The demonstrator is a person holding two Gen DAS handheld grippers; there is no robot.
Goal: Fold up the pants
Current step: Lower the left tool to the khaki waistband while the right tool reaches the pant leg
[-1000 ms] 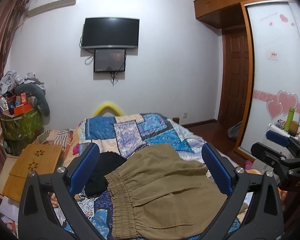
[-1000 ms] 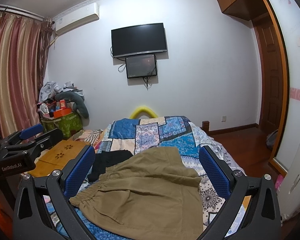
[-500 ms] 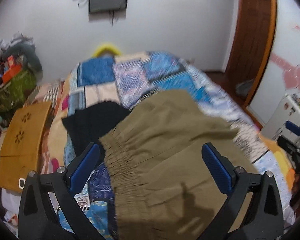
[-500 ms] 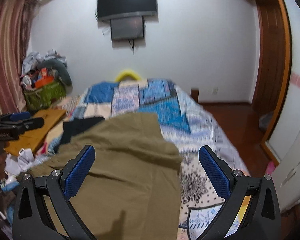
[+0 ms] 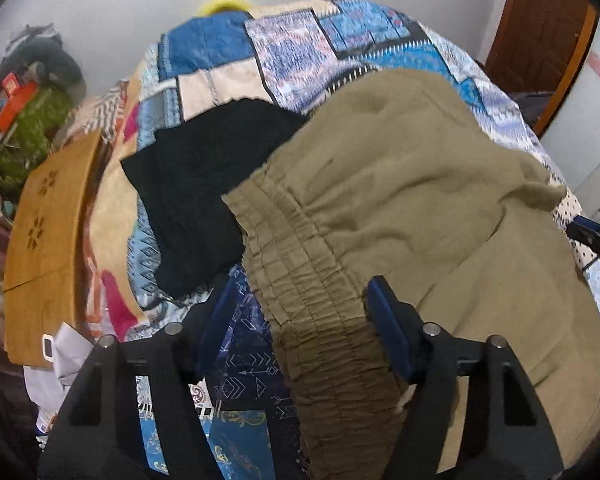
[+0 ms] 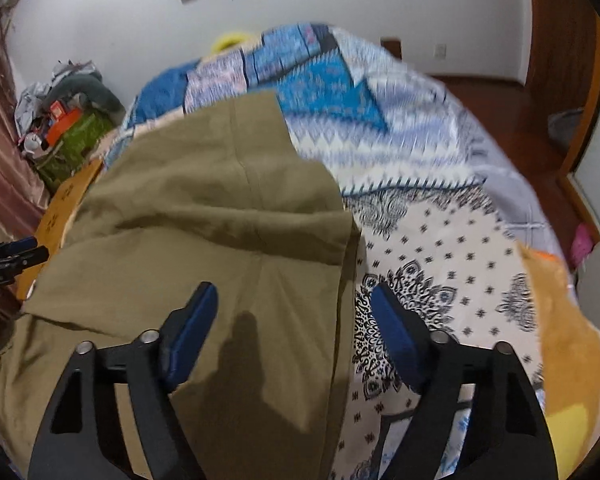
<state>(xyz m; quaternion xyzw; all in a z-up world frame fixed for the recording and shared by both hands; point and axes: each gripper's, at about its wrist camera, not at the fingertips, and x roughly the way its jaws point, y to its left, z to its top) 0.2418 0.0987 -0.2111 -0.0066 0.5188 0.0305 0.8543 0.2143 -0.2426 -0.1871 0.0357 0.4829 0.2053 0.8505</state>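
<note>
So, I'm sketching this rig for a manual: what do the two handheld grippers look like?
Both match: the left gripper and right gripper have matte black angular frames with triangular cut-outs and round silver pivot pins, and each carries two flat fingers faced with blue ribbed pads. No cables or sleeves show.

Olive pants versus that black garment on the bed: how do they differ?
The olive pants are larger and rumpled, with a gathered elastic waistband; the black garment is smaller, flatter and shows no waistband. The pants' waistband overlaps the black garment's edge and runs between the left claw's open fingers. Both lie on the patchwork quilt.
</note>
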